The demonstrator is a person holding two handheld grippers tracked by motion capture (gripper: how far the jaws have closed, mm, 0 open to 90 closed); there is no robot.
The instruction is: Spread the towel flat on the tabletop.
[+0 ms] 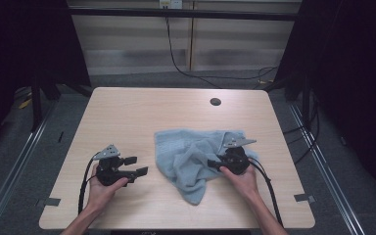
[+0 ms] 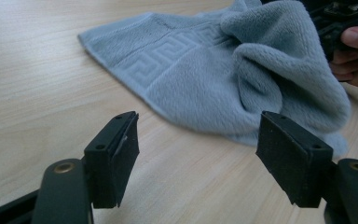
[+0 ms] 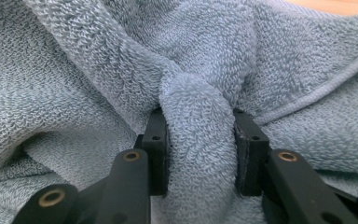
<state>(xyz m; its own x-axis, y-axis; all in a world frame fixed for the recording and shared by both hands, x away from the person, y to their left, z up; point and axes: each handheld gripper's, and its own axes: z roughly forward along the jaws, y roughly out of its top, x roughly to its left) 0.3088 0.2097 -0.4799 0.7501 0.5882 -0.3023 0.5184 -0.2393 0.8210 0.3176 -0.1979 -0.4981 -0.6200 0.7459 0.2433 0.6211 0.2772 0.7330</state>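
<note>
A light blue-grey towel (image 1: 186, 147) lies crumpled right of the middle of the wooden table (image 1: 142, 107). My right gripper (image 1: 210, 164) reaches into the towel's right side, and in the right gripper view both pads of that gripper (image 3: 200, 135) press on a bunched fold of the towel (image 3: 98, 56). My left gripper (image 1: 136, 165) rests left of the towel, jaws wide apart with nothing between them. In the left gripper view the left gripper (image 2: 198, 135) points at the towel (image 2: 205, 70), a short way off from it. The person's right hand (image 2: 356, 51) shows behind the towel.
A round cable hole (image 1: 215, 102) sits near the table's far edge. Tape marks (image 1: 52, 201) lie at the front corners. A black cable (image 1: 176, 58) hangs behind the table. Bare wood lies to the left and behind the towel.
</note>
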